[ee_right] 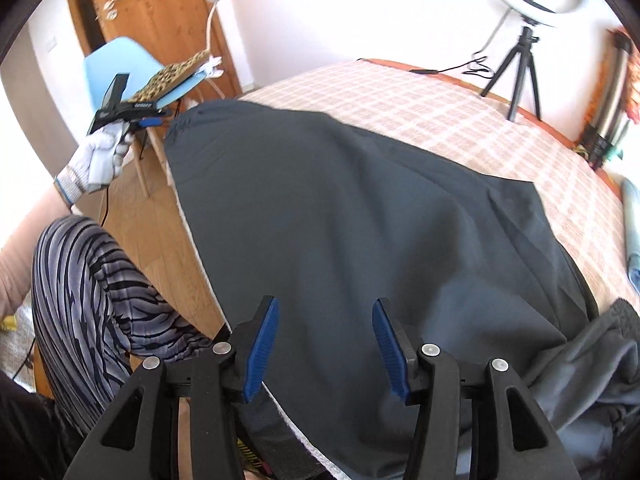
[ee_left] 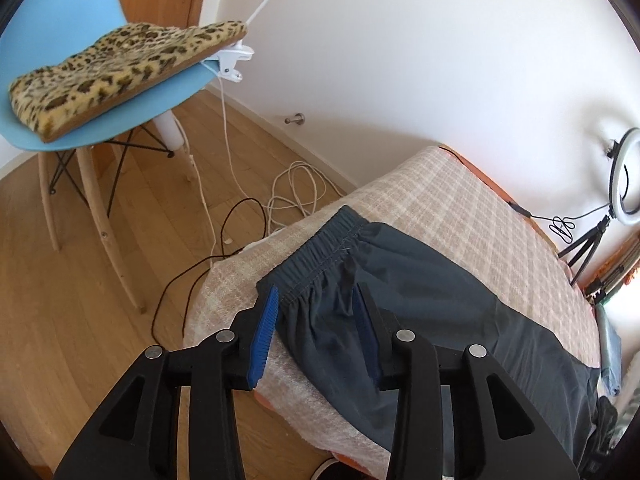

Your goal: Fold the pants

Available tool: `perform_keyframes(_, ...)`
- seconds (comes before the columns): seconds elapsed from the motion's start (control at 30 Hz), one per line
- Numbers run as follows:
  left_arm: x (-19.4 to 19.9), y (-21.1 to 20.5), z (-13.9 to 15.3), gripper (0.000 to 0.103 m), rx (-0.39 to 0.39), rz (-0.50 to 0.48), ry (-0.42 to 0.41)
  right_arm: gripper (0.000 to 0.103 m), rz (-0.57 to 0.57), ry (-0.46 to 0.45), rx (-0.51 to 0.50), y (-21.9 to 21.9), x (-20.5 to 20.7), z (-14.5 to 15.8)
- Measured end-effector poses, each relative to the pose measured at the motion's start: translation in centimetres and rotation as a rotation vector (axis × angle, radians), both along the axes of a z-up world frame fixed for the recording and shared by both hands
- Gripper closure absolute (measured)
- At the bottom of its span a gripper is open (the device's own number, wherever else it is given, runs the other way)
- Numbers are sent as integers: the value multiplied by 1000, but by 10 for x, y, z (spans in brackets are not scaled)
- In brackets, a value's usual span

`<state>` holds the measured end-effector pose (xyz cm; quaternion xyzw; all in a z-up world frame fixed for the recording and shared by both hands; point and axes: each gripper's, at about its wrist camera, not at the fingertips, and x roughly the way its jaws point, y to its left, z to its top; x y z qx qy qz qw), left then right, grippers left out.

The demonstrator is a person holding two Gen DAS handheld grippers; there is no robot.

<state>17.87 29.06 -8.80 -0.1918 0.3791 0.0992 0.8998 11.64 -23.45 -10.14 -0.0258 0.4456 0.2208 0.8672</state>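
dark grey pants [ee_left: 408,300] lie spread flat on a tabletop [ee_left: 460,200] covered with a beige checked cloth, the elastic waistband [ee_left: 320,248] at the end nearest the blue chair [ee_left: 168,84] and the legs running toward the opposite end. the left gripper [ee_left: 316,332] is poised at the waistband corner with its jaws open, one blue pad [ee_left: 264,336] over the bare cloth just outside the fabric edge and the other over the pants; whether the pads touch the fabric cannot be told. the right gripper [ee_right: 324,344] is over the leg part of the pants [ee_right: 360,220] near the tabletop's front edge, jaws wide open with nothing between them. in the right wrist view the left gripper [ee_right: 150,122] shows at the far waistband end, held in a white-gloved hand [ee_right: 100,156]. a leopard-print cushion [ee_left: 120,68] lies on the chair seat, a white clip lamp [ee_left: 232,60] is clamped to the seat edge, cables [ee_left: 288,192] lie on the wooden floor, and a ring light on a tripod [ee_right: 524,20] stands on the tabletop's far side.
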Motion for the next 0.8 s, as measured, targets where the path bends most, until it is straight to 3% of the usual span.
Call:
perform_keyframes(0.17, 3, -52, 45, 66, 88, -179, -42, 49, -183, -46, 58, -53, -18, 15)
perform_keyframes(0.27, 8, -83, 72, 58, 86, -283, -74, 47, -277, -68, 82, -83, -31, 24)
perform_keyframes(0.43, 22, -142, 110, 57, 90, -448, -97, 46, -451, -107, 80, -130, -52, 38)
perform_keyframes(0.7, 52, -276, 141, 57, 73, -740, -80, 43, -763, -101, 64, -209, -96, 24)
perform_keyframes(0.8, 54, -331, 140, 50, 50, -843, -78, 41, -858, -88, 77, -237, -113, 14)
